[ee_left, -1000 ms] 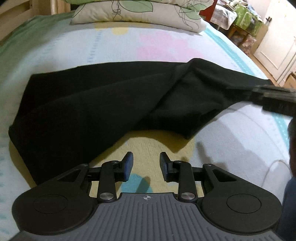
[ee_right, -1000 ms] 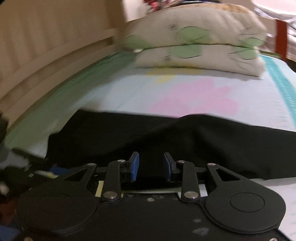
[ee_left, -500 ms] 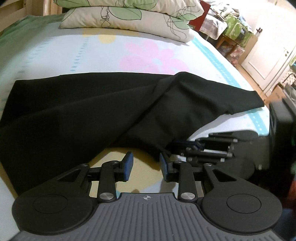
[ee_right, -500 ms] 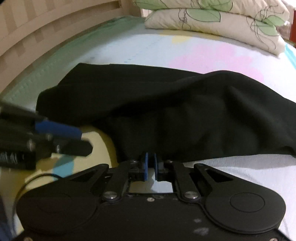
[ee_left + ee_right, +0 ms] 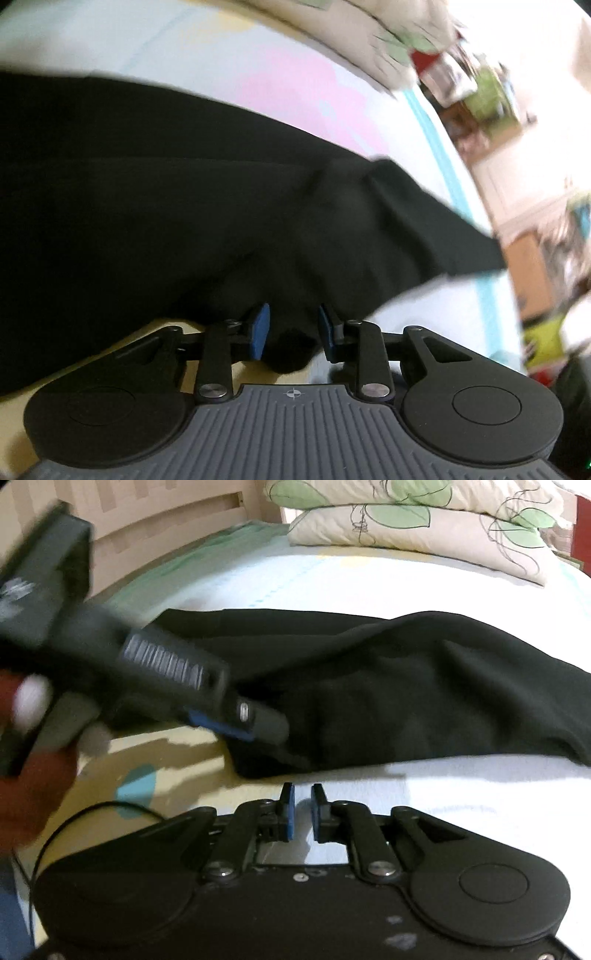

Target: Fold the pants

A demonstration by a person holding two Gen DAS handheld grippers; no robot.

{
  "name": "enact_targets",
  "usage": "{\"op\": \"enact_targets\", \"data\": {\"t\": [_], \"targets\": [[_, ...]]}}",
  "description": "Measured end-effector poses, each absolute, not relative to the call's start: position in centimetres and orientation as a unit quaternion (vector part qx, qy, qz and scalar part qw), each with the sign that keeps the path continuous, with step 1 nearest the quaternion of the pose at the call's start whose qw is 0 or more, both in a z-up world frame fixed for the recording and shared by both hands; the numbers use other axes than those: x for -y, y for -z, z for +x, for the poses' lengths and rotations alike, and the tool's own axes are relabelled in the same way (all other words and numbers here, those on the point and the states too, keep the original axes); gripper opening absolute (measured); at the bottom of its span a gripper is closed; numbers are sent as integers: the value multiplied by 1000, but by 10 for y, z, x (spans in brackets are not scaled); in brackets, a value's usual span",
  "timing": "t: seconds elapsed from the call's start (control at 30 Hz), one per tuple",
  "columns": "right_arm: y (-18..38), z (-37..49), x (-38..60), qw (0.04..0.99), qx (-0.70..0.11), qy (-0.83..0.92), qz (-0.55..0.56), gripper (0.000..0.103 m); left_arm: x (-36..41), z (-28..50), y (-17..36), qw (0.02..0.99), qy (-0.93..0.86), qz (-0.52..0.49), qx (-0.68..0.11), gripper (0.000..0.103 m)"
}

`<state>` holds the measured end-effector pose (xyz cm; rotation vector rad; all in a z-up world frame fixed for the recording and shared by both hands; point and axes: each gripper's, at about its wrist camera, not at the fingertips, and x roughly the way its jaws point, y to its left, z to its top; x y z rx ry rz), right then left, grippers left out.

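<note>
no readable text, labels or numbers

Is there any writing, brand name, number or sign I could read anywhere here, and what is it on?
No readable words or numbers anywhere.
Left claw: only a small printed crosshair mark on its grey ribbed body, no letters.
Left claw's housing in the right wrist view: a whitish patch, too blurred to read.
Pillows: a leaf drawing, no text.
Black pants: no label shows.

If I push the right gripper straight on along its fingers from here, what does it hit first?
Most likely the near edge of the black pants, after a short strip of bare bedsheet. The right gripper has nothing between its opening jaws. Depth is hard to judge, so it may touch the sheet first.
</note>
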<state>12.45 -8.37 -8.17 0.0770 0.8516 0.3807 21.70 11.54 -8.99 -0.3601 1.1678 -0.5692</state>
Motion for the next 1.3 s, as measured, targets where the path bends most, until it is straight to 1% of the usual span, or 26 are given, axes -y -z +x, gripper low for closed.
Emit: {"op": "enact_targets", "data": {"t": [0.07,0.13,0.3,0.43,0.53,0.63,0.7,0.73,0.83,1.0,1.13,1.3], "targets": [[78,120,83,896,-400,-188,40,23,-120,229,88,789,249,-157,-539,26],[73,122,78,898,-392,-196,44,25,-117,238,87,789,250,-140,-543,25],[68,134,68,902,-378,-198,62,25,-99,244,76,804,253,-64,-534,24],[53,138,65,920,-341,-179,70,25,-102,245,77,799,258,-72,-538,24],[53,150,65,920,-345,-173,71,25,-110,250,80,793,261,-92,-543,24],[63,159,62,913,-366,-166,73,19,-108,255,81,789,264,-96,-547,24],[74,161,60,894,-412,-162,72,16,-109,254,80,789,265,-85,-547,24],[83,161,61,886,-430,-158,75,9,-107,255,79,790,265,-80,-547,24],[87,155,67,888,-425,-161,66,4,-104,260,76,796,258,-60,-544,24],[87,165,68,881,-441,-161,62,2,-112,278,60,806,246,-17,-538,24],[87,161,64,883,-438,-158,54,2,-113,298,40,823,222,50,-521,24],[87,159,62,882,-441,-157,59,2,-114,322,26,833,186,109,-509,24]]}}
